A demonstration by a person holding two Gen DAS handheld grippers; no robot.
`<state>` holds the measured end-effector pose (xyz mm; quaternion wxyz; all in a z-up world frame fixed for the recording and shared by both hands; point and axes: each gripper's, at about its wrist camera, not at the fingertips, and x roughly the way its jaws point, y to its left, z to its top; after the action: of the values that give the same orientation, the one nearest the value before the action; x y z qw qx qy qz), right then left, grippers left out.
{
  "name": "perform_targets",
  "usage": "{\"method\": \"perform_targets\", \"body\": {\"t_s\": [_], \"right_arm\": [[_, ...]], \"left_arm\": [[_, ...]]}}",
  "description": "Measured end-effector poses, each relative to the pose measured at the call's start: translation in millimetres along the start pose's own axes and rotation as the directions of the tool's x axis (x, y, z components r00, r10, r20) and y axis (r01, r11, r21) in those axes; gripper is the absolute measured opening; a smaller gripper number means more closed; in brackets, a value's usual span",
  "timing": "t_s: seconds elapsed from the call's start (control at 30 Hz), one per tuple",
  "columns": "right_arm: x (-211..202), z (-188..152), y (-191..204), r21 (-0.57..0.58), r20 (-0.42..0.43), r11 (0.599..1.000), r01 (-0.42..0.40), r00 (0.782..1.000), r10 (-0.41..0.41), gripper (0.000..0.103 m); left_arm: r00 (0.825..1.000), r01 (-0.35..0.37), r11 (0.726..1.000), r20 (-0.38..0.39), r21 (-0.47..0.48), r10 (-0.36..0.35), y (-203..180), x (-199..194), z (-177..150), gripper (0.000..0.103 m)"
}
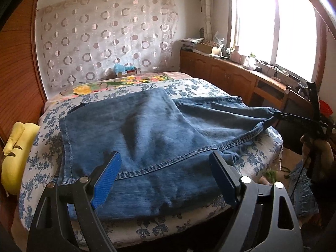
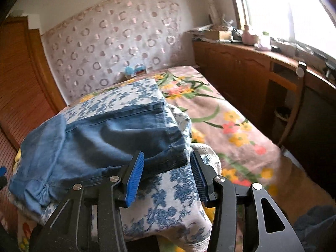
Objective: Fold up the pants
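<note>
Blue denim pants [image 1: 151, 134] lie partly folded on a white cloth with blue flowers [image 1: 42, 163] on the bed. My left gripper [image 1: 166, 178] is open and empty just above the near edge of the pants. In the left wrist view the right gripper [image 1: 279, 115] pinches a corner of the pants at the right and lifts it. In the right wrist view the pants [image 2: 100, 142] lie ahead to the left, and my right gripper [image 2: 168, 176] has its jaws spread with denim at the left pad.
A yellow pillow [image 1: 14, 153] lies at the bed's left edge. Wooden cabinets [image 1: 226, 71] with clutter run under the window on the right. A floral bedspread [image 2: 226, 126] covers the bed. A wooden panel [image 1: 14, 69] is on the left.
</note>
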<state>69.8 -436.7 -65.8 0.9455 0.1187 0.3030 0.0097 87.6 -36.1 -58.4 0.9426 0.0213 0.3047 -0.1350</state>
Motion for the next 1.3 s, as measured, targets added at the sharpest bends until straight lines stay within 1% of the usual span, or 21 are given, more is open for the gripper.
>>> {"method": "perform_targets", "body": {"t_s": [0.13, 0.2, 0.23, 0.6, 0.63, 0.67, 0.7, 0.83, 1.0, 1.03, 1.2, 1.27, 1.3], "right_arm": [[15, 1, -2, 0.068, -0.046, 0.997, -0.043, 0.998, 0.046, 0.048], [21, 2, -2, 0.114, -0.065, 0.989, -0.091, 0.993, 0.098, 0.048], [23, 2, -3, 0.133, -0.066, 0.986, -0.099, 0.992, 0.108, 0.048], [29, 4, -12, 0.137, -0.083, 0.987, -0.085, 0.992, 0.097, 0.047], [32, 6, -10, 0.129, -0.081, 0.988, -0.089, 0.992, 0.100, 0.035], [41, 7, -3, 0.120, -0.081, 0.988, -0.095, 0.991, 0.105, 0.025], [42, 8, -1, 0.109, -0.088, 0.988, -0.109, 0.989, 0.119, 0.012], [33, 15, 18, 0.043, -0.047, 0.985, -0.169, 0.984, 0.171, 0.010], [10, 38, 56, -0.049, 0.017, 0.962, -0.267, 0.963, 0.268, 0.010], [4, 44, 65, -0.078, 0.033, 0.962, -0.262, 0.964, 0.265, 0.010], [-20, 72, 113, -0.201, 0.076, 0.919, -0.338, 0.930, 0.359, 0.010], [-28, 79, 136, -0.249, 0.084, 0.897, -0.364, 0.915, 0.394, 0.010], [-32, 82, 148, -0.277, 0.085, 0.881, -0.383, 0.904, 0.419, 0.010]], "left_arm": [[1.000, 0.002, 1.000, -0.005, 0.003, -0.002, -2, 1, -2, 0.086], [1.000, 0.002, 1.000, -0.005, 0.001, -0.002, -2, 2, -2, 0.086], [1.000, 0.002, 1.000, -0.005, -0.001, -0.002, -2, 2, -3, 0.086], [1.000, -0.001, 1.000, -0.012, -0.015, 0.001, 0, 3, -9, 0.086], [1.000, -0.002, 1.000, -0.012, -0.016, 0.001, 0, 3, -10, 0.086], [1.000, -0.003, 1.000, -0.011, -0.016, 0.003, 0, 3, -10, 0.086], [1.000, -0.004, 1.000, -0.010, -0.017, 0.004, 0, 3, -10, 0.086], [1.000, -0.013, 1.000, 0.000, -0.025, 0.013, 4, -2, -9, 0.086], [0.999, -0.019, 0.998, 0.032, -0.052, 0.020, 16, -16, -7, 0.086], [0.999, -0.023, 0.998, 0.038, -0.055, 0.025, 18, -20, -6, 0.086], [0.996, -0.048, 0.996, 0.065, -0.072, 0.053, 30, -34, -2, 0.086], [0.996, -0.052, 0.996, 0.071, -0.079, 0.057, 34, -39, -1, 0.086], [0.995, -0.054, 0.995, 0.075, -0.086, 0.060, 38, -43, -1, 0.086]]}}
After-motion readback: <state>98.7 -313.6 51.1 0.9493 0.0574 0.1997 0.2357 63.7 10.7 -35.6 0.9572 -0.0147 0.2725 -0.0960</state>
